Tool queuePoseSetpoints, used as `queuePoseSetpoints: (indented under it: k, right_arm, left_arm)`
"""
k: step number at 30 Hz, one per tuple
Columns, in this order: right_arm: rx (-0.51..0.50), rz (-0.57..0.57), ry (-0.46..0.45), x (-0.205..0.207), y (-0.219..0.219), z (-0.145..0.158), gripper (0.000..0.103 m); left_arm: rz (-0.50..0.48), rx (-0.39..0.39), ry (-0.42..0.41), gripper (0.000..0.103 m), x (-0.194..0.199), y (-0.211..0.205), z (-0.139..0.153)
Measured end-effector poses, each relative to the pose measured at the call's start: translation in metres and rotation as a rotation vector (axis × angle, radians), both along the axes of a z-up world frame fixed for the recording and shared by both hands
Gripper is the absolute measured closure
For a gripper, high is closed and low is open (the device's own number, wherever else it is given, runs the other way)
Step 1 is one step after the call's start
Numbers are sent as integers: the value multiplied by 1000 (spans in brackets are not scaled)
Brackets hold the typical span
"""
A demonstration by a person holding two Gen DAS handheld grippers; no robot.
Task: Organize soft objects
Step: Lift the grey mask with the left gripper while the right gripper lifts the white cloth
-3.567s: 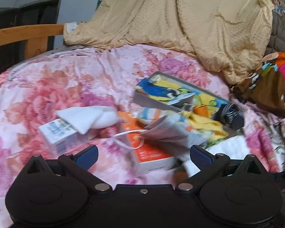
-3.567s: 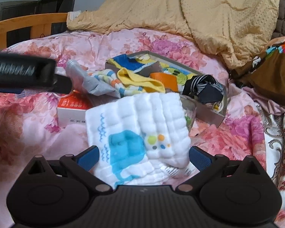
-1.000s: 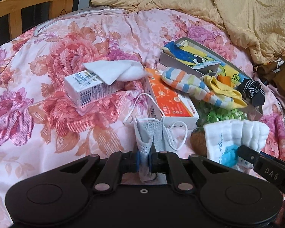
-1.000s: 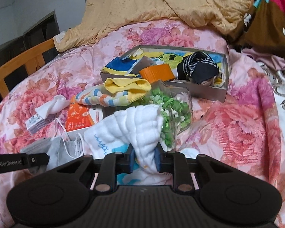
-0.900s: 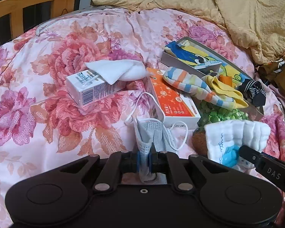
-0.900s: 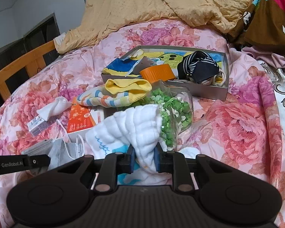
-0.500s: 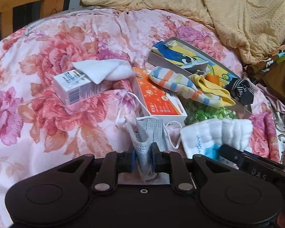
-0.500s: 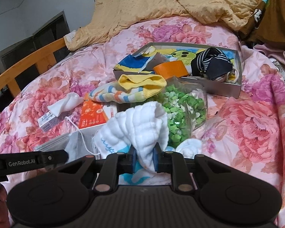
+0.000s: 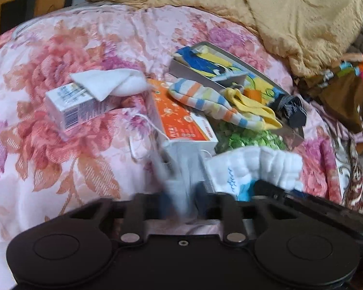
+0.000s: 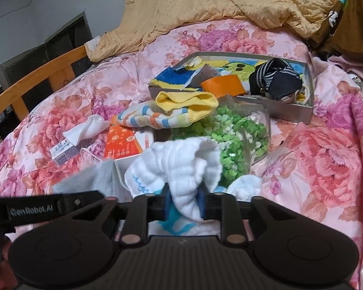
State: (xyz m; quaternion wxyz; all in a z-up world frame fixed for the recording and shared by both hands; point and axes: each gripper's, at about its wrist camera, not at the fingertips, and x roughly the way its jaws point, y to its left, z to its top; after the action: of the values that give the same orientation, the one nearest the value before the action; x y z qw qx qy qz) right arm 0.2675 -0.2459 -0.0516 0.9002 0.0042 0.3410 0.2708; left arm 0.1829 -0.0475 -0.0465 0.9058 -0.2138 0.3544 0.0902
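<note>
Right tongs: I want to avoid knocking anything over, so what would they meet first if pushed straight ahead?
Probably the clear bag of green bits, lying just beyond the white quilted cloth that the right tongs pinch; depth is uncertain.

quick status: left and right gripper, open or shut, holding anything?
Left gripper: jaws just closing further, shut on the grey face mask.
Right gripper: shut on the white quilted cloth.

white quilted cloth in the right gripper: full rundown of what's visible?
The white quilted cloth looks soft and puffy, with a blue wavy line and a blue patch printed on it. It is bunched up, pinched mid-fold by the right gripper, its edges drooping onto the floral bedspread. Behind it lies a clear bag of green pieces.
</note>
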Motion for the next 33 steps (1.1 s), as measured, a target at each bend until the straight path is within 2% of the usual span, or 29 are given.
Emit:
queuePoseSetpoints:
  k: [2,8,13,20,26,30,33]
  right_arm:
    - [11,-12,-8,0,-3,2,84]
    - [35,-9,-61,-6,-6,9,89]
    - [54,-18,-155,-17,-8,20,91]
    - [108,-47,-268,-27,-16,34,91]
    - [76,-95,-418,-35,-19,50,91]
    - [86,-131,-469,-35,-24,57,91]
    - [90,-159,-489,-32,-28,60,91]
  left_arm:
    - [-11,37,-16,91,-1,-4,3]
    - [-34,64,-70,96,-9,-8,14]
    - [-52,75,-124,97,-14,-10,29]
    - [-48,70,-203,97,-20,-10,50]
    - [-61,69,-265,97,-15,-11,63]
    - [-76,65,-297,97,-4,-12,74]
    - [-92,16,-330,97,6,-10,81]
